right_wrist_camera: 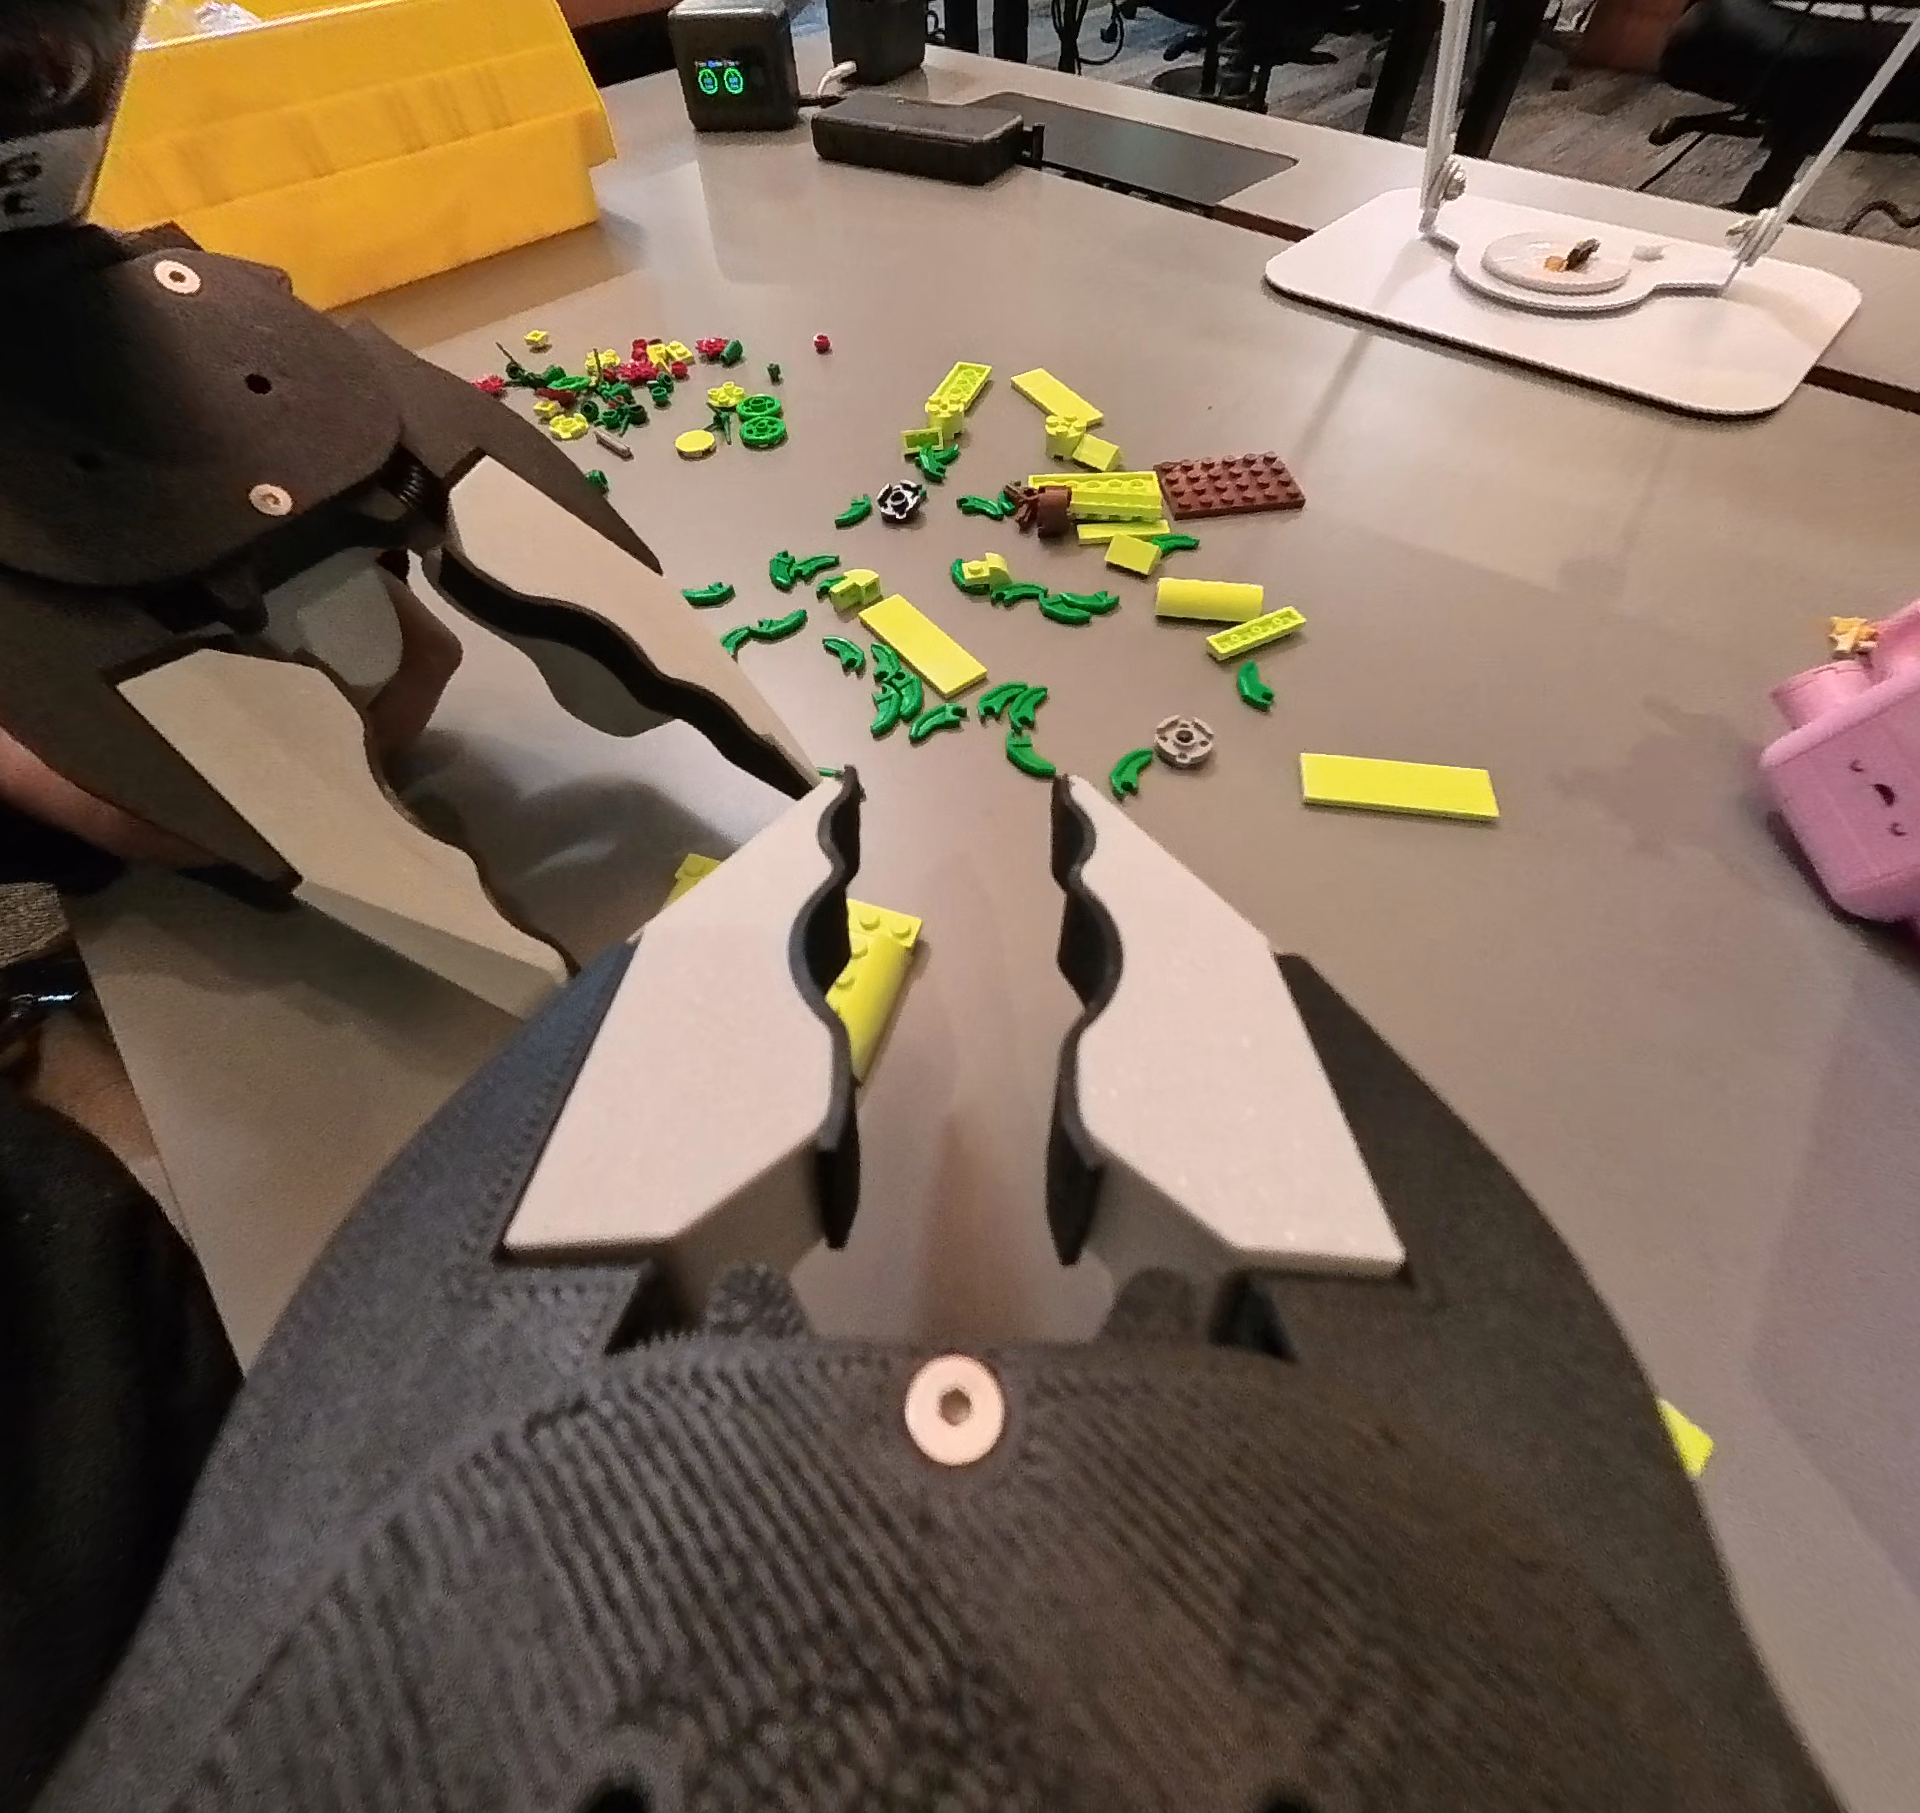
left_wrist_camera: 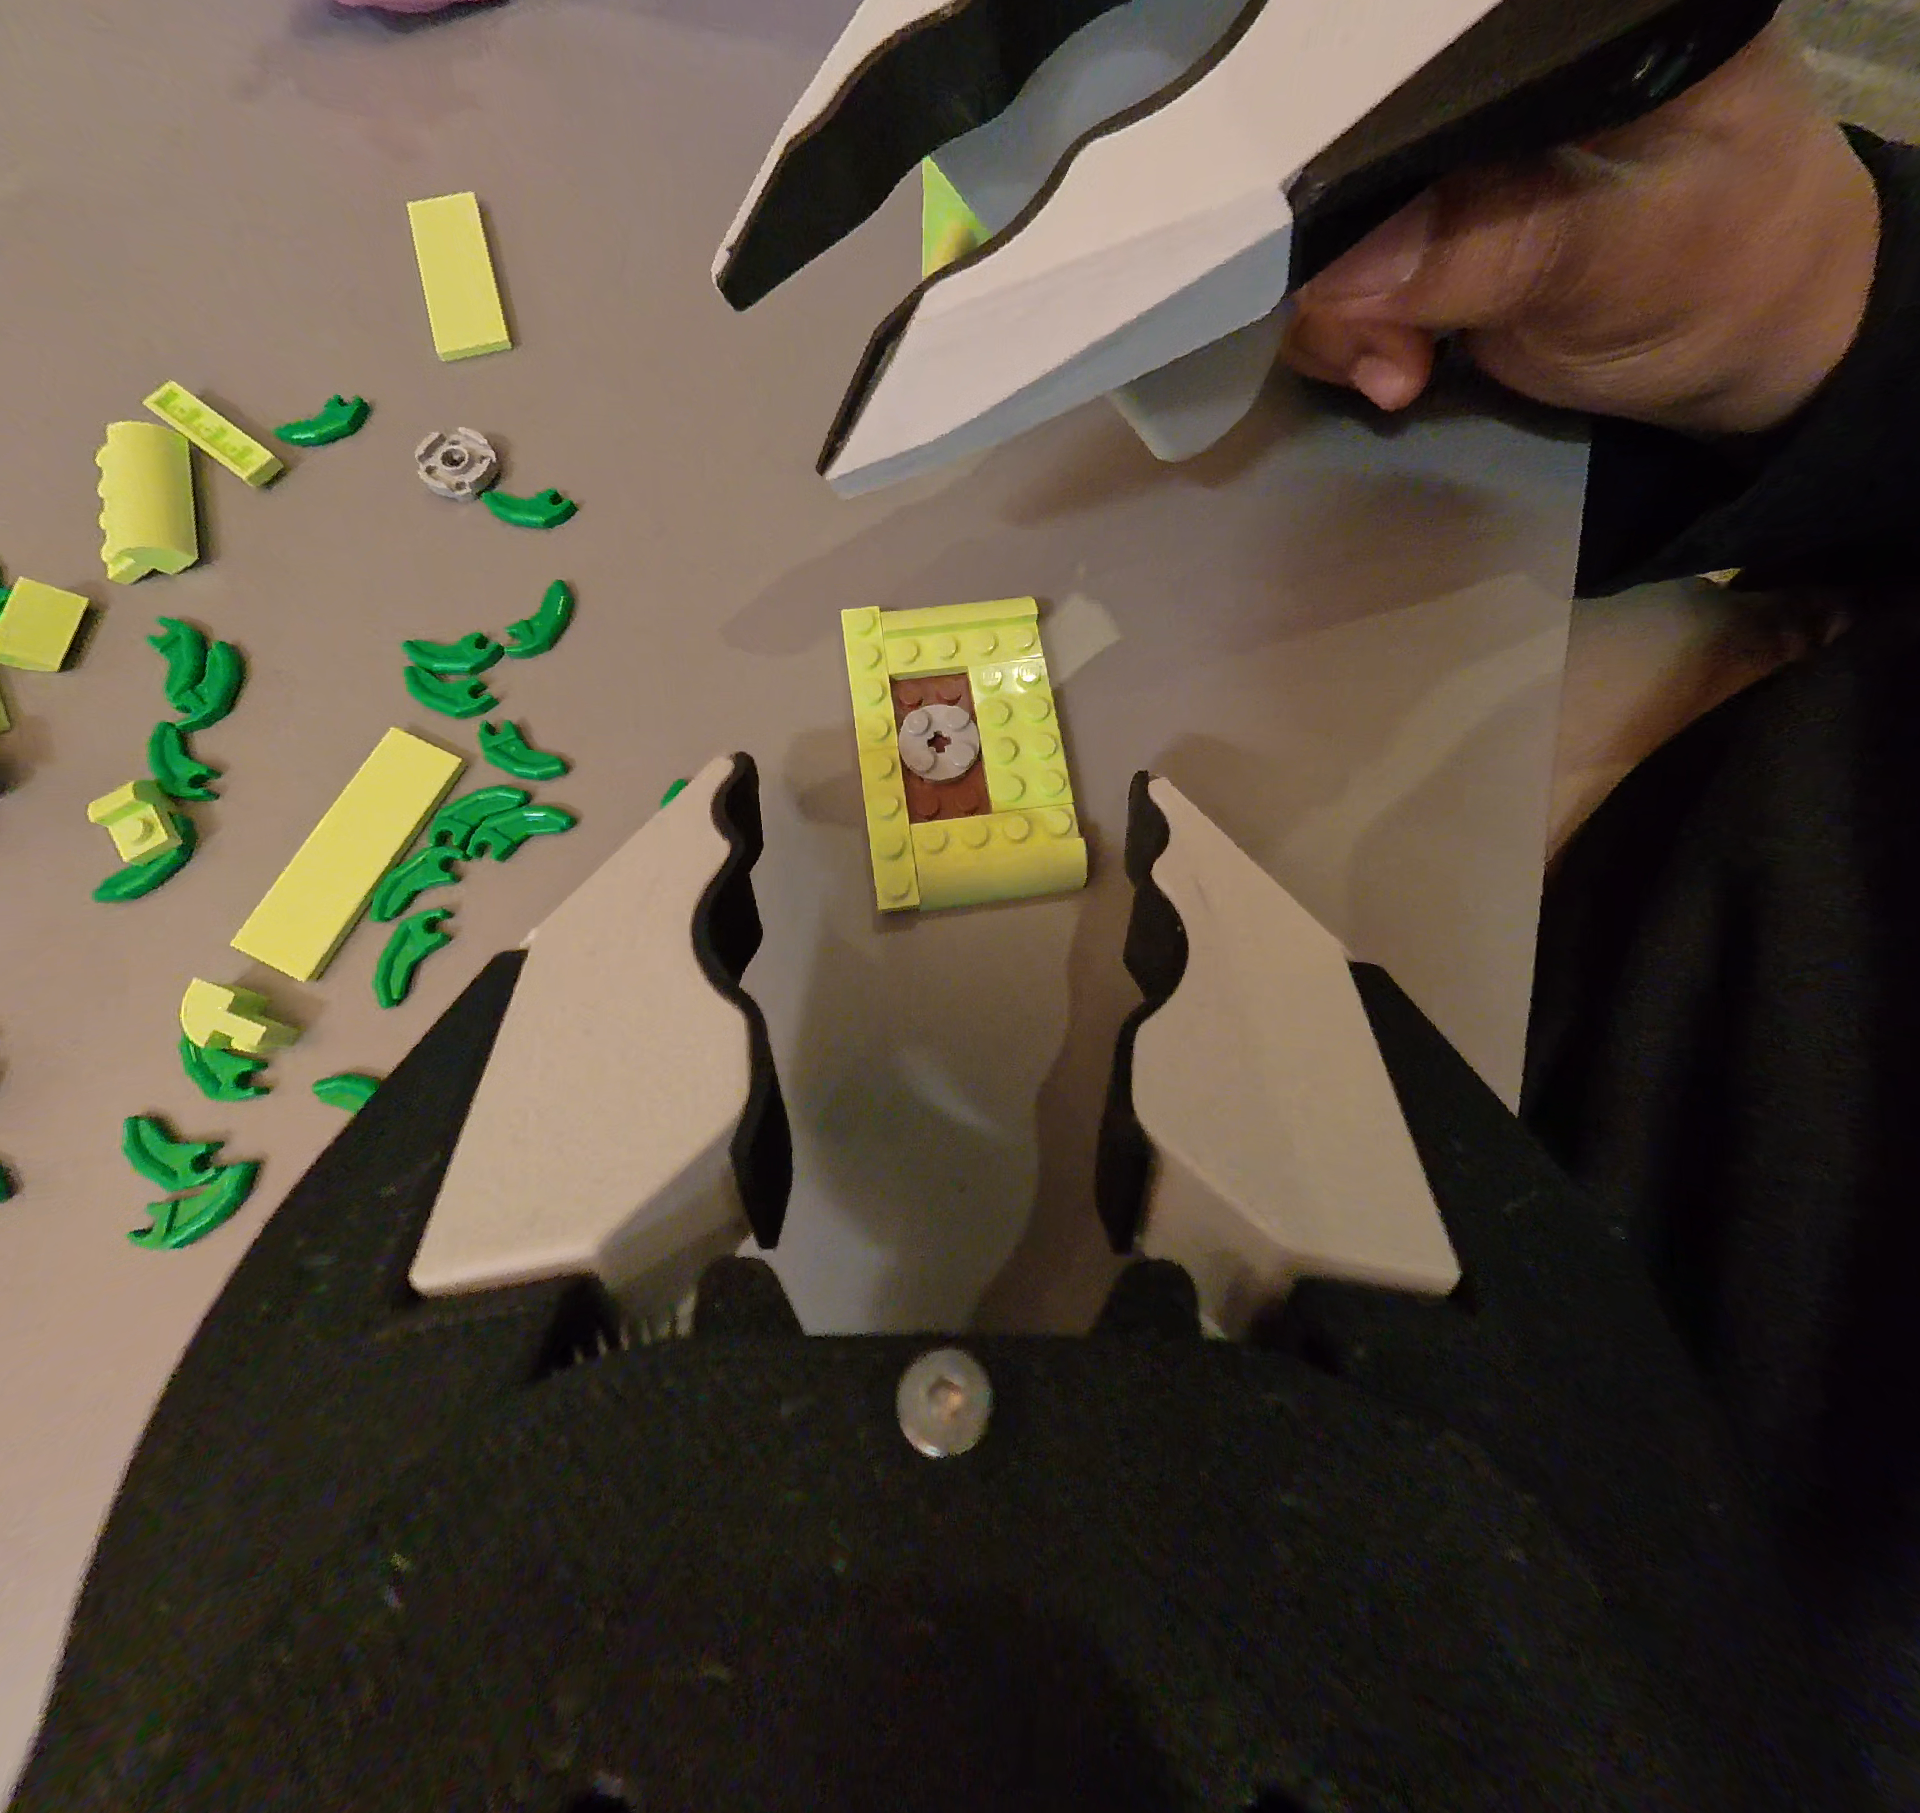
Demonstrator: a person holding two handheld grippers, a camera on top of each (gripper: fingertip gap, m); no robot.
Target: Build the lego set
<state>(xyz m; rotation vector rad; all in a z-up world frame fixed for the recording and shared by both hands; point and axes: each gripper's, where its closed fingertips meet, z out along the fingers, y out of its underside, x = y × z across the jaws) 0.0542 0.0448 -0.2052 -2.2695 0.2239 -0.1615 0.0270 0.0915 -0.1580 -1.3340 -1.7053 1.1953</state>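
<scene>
Grey desk is littered with green leaf pieces; both tools, left tool and right tool, are held agape, empty, flanking the lime assembly.

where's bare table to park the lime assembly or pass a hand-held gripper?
Free: the grey table between the long lime tile and the pink block, on the right hand-held gripper side. Crowded: the green leaf scatter beyond the lime assembly, and the small flower bits farther back.
</scene>
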